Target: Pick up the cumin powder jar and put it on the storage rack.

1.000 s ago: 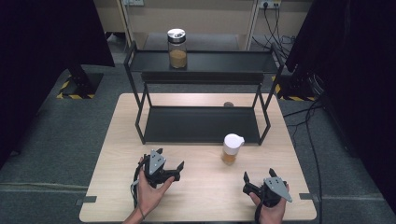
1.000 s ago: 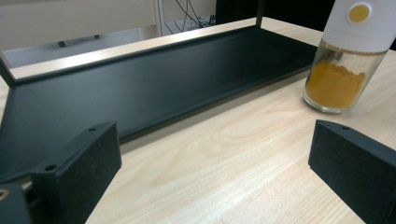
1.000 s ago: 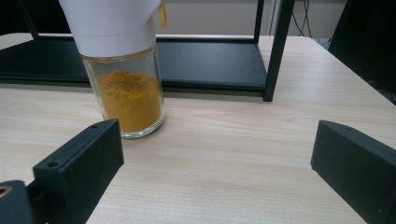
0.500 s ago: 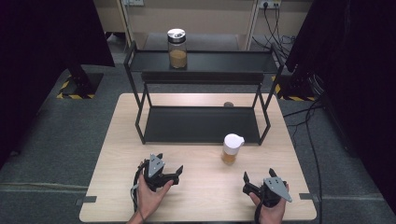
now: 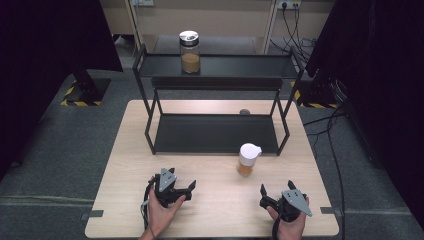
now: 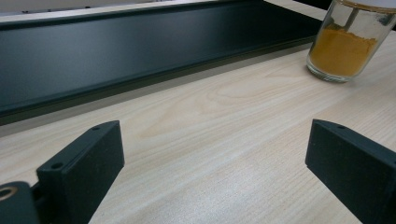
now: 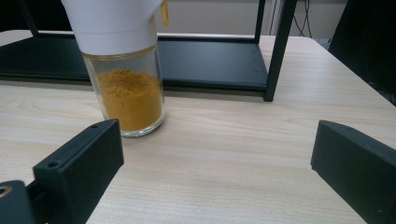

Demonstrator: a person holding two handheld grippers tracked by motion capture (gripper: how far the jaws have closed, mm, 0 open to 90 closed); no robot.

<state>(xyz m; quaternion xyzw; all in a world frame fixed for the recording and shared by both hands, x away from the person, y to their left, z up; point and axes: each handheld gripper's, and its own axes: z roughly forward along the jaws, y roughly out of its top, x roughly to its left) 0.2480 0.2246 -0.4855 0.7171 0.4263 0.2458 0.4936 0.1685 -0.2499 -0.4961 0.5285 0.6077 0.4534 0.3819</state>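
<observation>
The wooden table [image 5: 210, 150] carries a black two-level shelf rack [image 5: 215, 132] that stands along its far edge. On the top shelf of the rack, left of the middle, stands a glass jar [image 5: 189, 51] with a metal lid and brownish powder inside. On the table, just in front of the rack's lower tray and near its right front leg, stands a spice jar [image 5: 247, 159] with a white pour cap and orange powder; it is upright.

The left gripper [image 5: 176, 188] rests near the front edge, left of the middle, and its jaws are wide open with nothing between them. The right gripper [image 5: 274, 200] lies near the front right corner, jaws also spread apart and empty, and they look toward the spice jar.

The jar is tall, narrow and smooth, so I think a jaw that arrives too high at the cap may tip it. A side push could knock it against the rack leg and spill powder.
</observation>
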